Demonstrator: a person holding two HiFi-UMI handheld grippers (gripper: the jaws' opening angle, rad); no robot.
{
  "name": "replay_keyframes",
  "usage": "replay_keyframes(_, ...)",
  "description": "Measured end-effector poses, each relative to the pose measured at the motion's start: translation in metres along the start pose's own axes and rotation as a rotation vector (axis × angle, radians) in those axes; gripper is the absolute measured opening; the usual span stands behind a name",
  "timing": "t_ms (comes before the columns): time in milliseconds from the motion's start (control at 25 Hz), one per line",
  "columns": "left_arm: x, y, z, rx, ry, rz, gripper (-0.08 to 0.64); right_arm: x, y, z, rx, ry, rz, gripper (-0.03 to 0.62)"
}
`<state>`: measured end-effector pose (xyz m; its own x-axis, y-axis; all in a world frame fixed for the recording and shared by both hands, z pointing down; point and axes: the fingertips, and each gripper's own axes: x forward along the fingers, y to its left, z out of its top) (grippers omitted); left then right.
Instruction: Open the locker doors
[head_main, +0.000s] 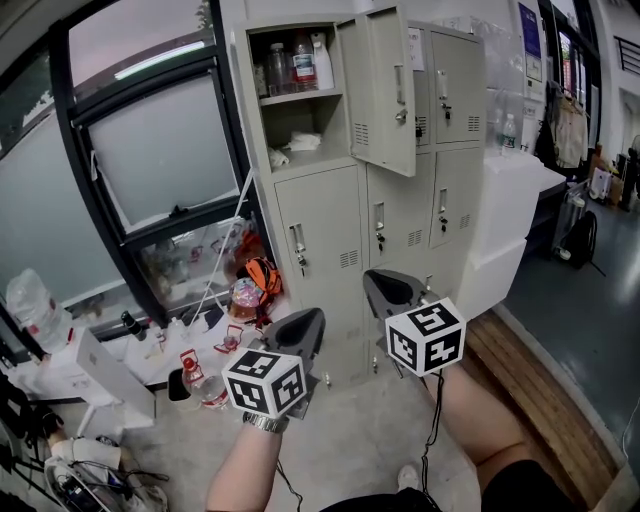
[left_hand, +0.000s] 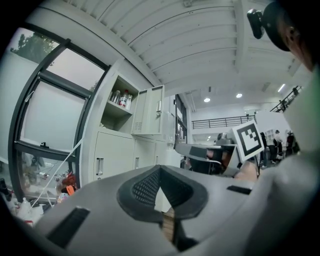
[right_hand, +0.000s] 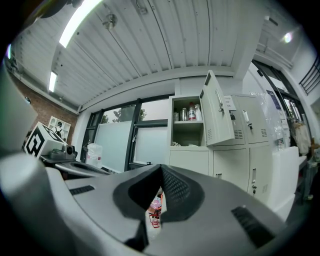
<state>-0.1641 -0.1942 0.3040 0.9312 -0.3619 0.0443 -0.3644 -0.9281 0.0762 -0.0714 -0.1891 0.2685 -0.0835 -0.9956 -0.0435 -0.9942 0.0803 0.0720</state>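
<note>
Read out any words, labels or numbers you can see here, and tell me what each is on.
Nothing can be read.
Bottle labels in the open locker: too small.
Paper behind the open door: blurred.
Poster at far right: too small.
Square-marker cubes: patterns only, no letters.

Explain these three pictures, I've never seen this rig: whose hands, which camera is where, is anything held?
No robot: a person holds a two-jaw gripper in each hand. The head view looks down from their head at the left gripper and right gripper; the marked cubes belong to them. Each gripper view looks along its own jaws: both are shut, holding nothing. Ahead stand lockers; the top-left door is open, showing bottles on a shelf, the other doors look closed. Clutter lies on the floor by the window.
</note>
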Motion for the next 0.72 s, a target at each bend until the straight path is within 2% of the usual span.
replay_keyframes(280,0.003,0.012,-0.004,0.009,0.004,0.028,-0.002,0.015,0.004,-0.005,0.004,-0.003,0.031,0.000)
replay_keyframes(720,0.053,0.044,0.004,0.003,-0.016,0.117,-0.002,0.070,-0.031,-0.006,0.004,-0.020,0.134,0.000)
